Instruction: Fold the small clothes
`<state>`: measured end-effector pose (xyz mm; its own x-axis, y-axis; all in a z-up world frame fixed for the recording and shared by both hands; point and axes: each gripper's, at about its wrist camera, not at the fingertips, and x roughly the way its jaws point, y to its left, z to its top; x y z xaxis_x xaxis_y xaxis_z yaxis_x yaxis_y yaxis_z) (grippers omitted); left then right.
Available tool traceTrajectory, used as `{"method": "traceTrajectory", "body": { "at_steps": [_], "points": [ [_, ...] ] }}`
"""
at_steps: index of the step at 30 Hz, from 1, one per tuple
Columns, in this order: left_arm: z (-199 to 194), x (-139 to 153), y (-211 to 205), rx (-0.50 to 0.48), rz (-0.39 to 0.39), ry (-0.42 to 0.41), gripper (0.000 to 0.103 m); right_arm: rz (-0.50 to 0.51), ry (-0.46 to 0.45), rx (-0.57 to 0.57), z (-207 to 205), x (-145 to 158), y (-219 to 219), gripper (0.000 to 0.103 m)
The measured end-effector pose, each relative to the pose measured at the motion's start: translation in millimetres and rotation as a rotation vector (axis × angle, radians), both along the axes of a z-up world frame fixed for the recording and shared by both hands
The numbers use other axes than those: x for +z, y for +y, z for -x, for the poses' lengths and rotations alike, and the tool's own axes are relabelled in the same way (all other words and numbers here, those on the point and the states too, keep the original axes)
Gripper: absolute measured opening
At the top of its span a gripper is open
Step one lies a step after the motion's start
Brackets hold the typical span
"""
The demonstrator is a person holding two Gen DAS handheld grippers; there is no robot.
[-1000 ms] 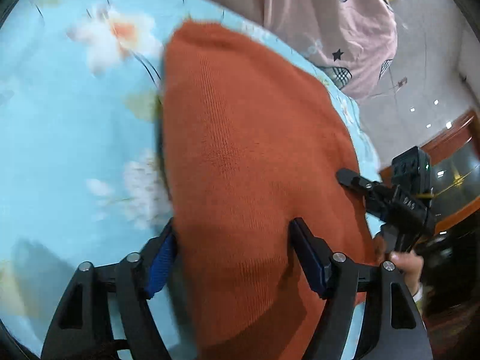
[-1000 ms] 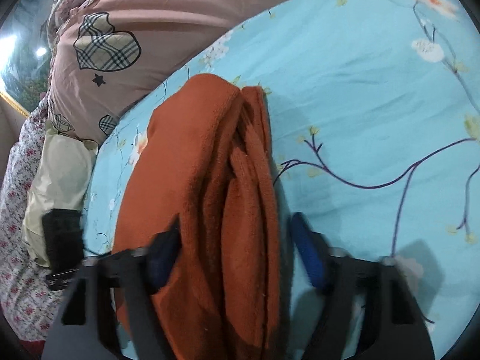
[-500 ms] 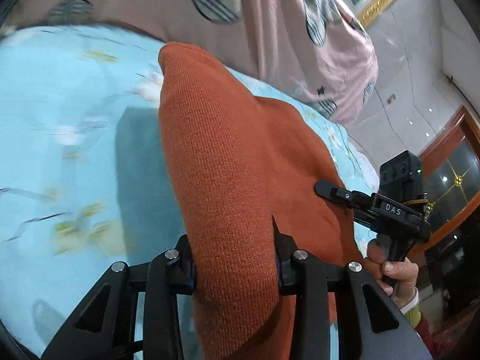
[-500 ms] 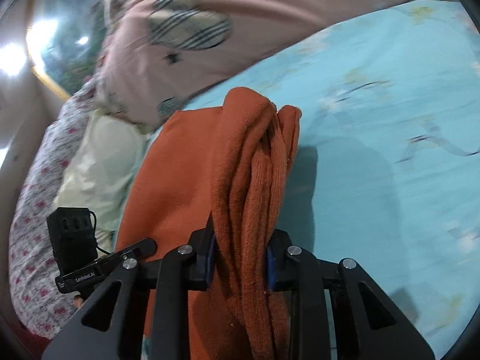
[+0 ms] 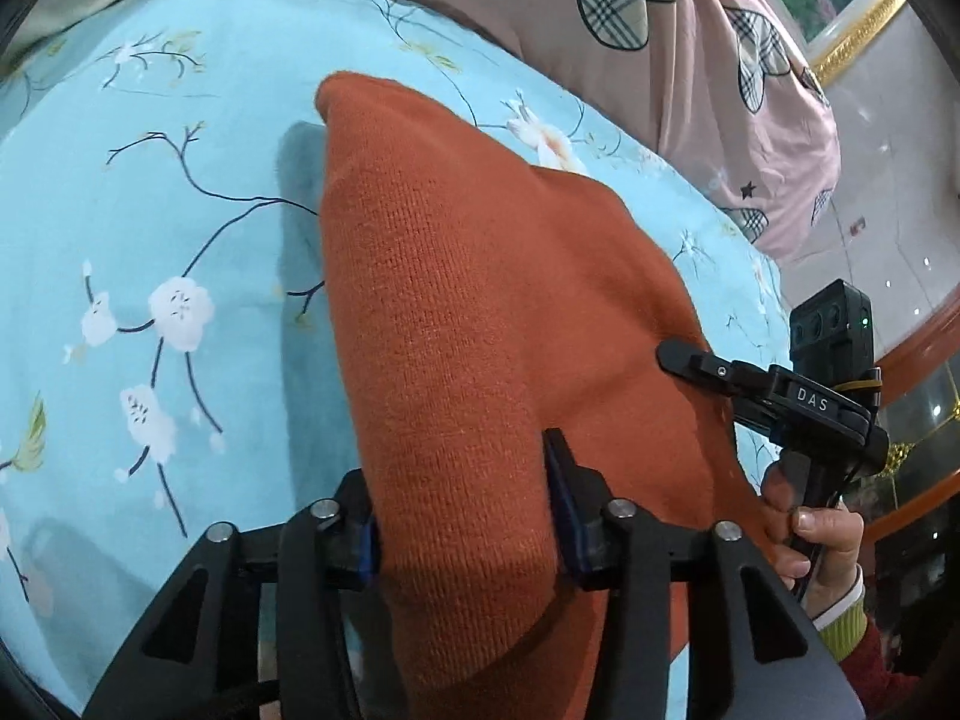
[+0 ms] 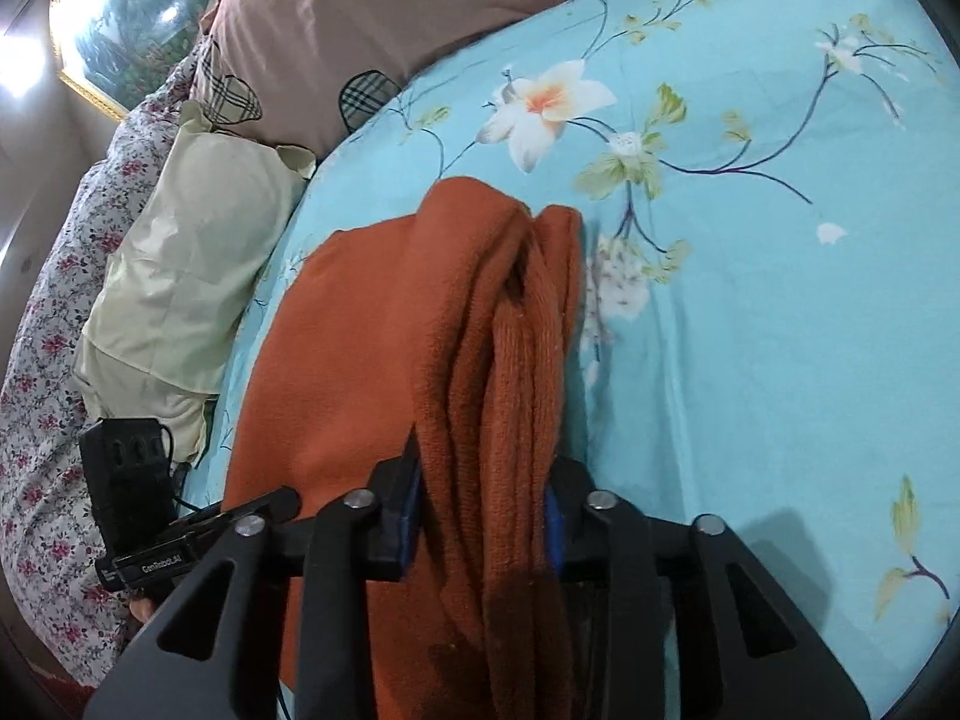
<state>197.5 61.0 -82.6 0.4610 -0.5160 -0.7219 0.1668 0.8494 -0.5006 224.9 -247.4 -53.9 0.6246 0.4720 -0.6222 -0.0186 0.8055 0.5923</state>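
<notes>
Pale pillow (image 6: 180,276) far left against a flowered quilt (image 6: 48,420). Next, left gripper (image 5: 462,516), jaws just eased wider, blue pads still hugging a thick fold of the orange knit (image 5: 480,312); pinching it, apparently, though the left pad is half hidden by cloth. Knit draped over the blue floral sheet (image 5: 150,210), one end raised from it, throwing a shadow. Further right, right gripper (image 6: 483,510), jaws likewise just eased wider, clamped on bunched layers of the same knit (image 6: 480,330). Hand (image 5: 822,540) on that gripper's handle at the knit's right edge. Pink heart-print bedding (image 5: 690,60) behind.
</notes>
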Motion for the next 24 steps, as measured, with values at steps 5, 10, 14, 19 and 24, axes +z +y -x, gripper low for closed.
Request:
{"method": "traceTrajectory", "body": {
  "at_steps": [5,10,14,19,24],
  "points": [
    [23.0,16.1,16.6,0.059,-0.039,-0.049,0.057,0.073,-0.072,-0.077,17.4,30.2,-13.4,0.044],
    [44.7,42.7,25.7,0.087,-0.054,-0.142,0.043,0.056,-0.091,-0.032,-1.8,46.4,-9.1,0.039],
    [51.6,52.1,17.8,0.018,-0.036,-0.187,0.039,0.064,-0.011,-0.02,-32.2,27.5,0.5,0.017],
    [45.9,50.9,-4.2,-0.035,-0.076,-0.189,0.039,0.024,-0.083,-0.029,-28.2,46.0,-0.9,0.008],
    [38.7,48.4,-6.2,-0.063,-0.02,-0.171,0.039,0.11,-0.136,-0.082,-8.7,67.2,-10.3,0.008]
  ]
}}
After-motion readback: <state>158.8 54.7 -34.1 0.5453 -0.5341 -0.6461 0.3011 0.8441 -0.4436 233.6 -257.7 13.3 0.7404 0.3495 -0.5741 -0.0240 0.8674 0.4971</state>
